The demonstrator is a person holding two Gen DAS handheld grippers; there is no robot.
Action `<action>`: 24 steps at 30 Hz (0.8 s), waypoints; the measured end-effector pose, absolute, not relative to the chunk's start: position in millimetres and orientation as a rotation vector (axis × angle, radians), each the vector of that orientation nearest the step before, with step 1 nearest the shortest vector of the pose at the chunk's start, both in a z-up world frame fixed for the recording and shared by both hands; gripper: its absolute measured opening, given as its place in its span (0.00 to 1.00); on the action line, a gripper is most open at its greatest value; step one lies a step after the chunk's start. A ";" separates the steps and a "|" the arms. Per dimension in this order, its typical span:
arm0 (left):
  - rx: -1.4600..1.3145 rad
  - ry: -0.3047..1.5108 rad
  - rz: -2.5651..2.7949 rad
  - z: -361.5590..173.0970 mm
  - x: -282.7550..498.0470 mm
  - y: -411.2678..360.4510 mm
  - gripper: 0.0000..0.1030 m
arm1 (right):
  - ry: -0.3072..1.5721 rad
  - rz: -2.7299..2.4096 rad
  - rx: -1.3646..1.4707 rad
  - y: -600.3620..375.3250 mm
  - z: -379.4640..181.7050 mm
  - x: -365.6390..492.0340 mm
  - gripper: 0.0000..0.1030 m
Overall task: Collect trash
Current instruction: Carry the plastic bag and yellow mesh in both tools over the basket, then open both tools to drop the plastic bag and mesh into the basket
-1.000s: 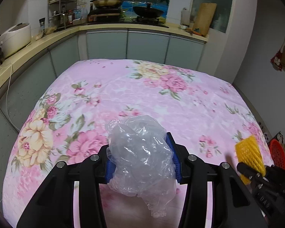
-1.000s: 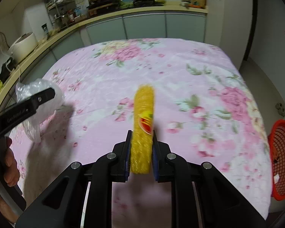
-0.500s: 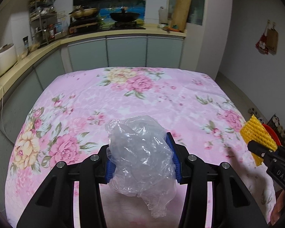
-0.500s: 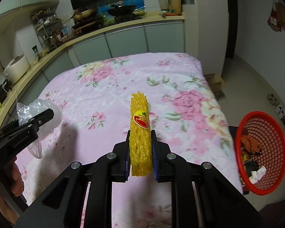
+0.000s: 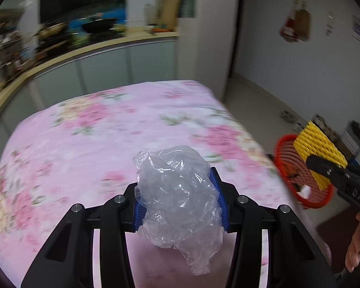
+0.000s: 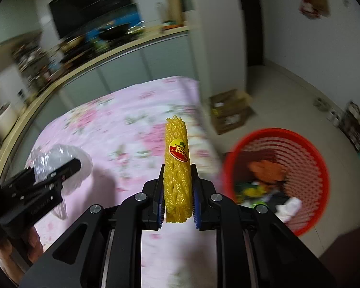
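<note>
My left gripper [image 5: 178, 199] is shut on a crumpled clear plastic bag [image 5: 177, 192], which bulges above and hangs below its blue pads, over the pink flowered cloth [image 5: 96, 144]. My right gripper [image 6: 177, 192] is shut on a yellow foam fruit net [image 6: 177, 168] with a round red and green sticker. The net stands upright between the pads. A red mesh basket [image 6: 307, 168] with trash inside sits on the floor, right of the cloth's edge. In the left wrist view the yellow net [image 5: 319, 148] appears in front of the red basket [image 5: 285, 148].
A cardboard box [image 6: 230, 112] lies on the tiled floor past the cloth's far right corner. A kitchen counter [image 5: 96, 48] with pans runs along the back wall. A hand [image 5: 355, 244] holds the right gripper's handle at the lower right.
Both grippers have swung to the right across the cloth, holding their loads. The red basket has come much further into both views and now lies just right of the yellow net.
</note>
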State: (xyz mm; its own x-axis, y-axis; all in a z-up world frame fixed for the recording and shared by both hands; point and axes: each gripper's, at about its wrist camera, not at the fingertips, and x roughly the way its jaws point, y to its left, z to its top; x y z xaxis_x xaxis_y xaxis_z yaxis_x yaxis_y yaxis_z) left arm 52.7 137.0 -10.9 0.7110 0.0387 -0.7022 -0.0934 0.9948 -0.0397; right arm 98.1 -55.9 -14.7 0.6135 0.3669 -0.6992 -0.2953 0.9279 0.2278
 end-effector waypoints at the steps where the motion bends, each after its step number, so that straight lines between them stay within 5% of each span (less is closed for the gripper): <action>1: -0.068 0.781 0.050 -12.1 58.1 126.9 0.43 | 0.829 0.357 0.105 -68.1 -15.4 100.4 0.17; 19: -0.010 0.933 -0.319 -58.9 141.3 -39.3 0.44 | 1.004 0.223 0.309 -188.4 -56.9 156.8 0.20; 24: 0.018 0.961 -0.359 -72.7 152.7 -58.7 0.51 | 1.035 0.248 0.434 -198.9 -62.4 164.4 0.53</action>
